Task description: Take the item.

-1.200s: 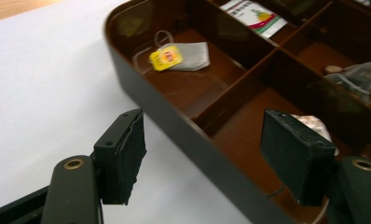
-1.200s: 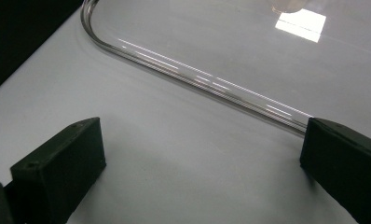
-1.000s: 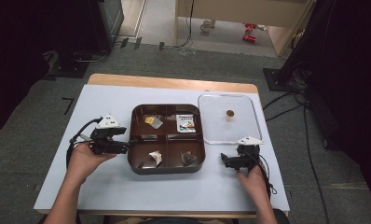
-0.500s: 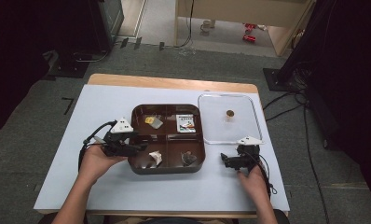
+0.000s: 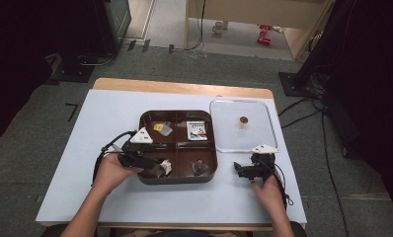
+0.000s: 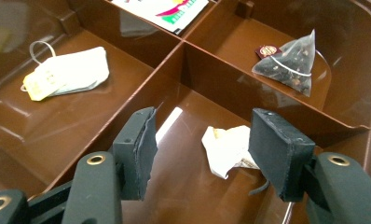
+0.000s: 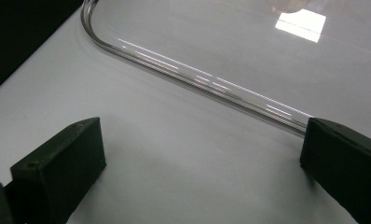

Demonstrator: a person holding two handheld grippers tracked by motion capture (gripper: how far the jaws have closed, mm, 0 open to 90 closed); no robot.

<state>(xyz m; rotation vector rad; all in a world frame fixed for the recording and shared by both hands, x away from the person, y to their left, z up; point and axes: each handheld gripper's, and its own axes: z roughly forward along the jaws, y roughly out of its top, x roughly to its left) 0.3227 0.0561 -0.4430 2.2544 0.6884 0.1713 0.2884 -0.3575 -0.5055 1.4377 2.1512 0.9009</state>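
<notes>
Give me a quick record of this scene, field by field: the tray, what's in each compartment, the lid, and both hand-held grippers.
tray: brown four-compartment tray on the white table cover
far-left compartment: flat tea bag with yellow tag
far-right compartment: printed sachet
near-left compartment: crumpled white packet
near-right compartment: pyramid tea bag
clear lid: flat on the table, right of the tray
left hand-held gripper: open, jaws inside the near-left compartment, straddling the packet
right hand-held gripper: open, over the table near the lid's edge
</notes>
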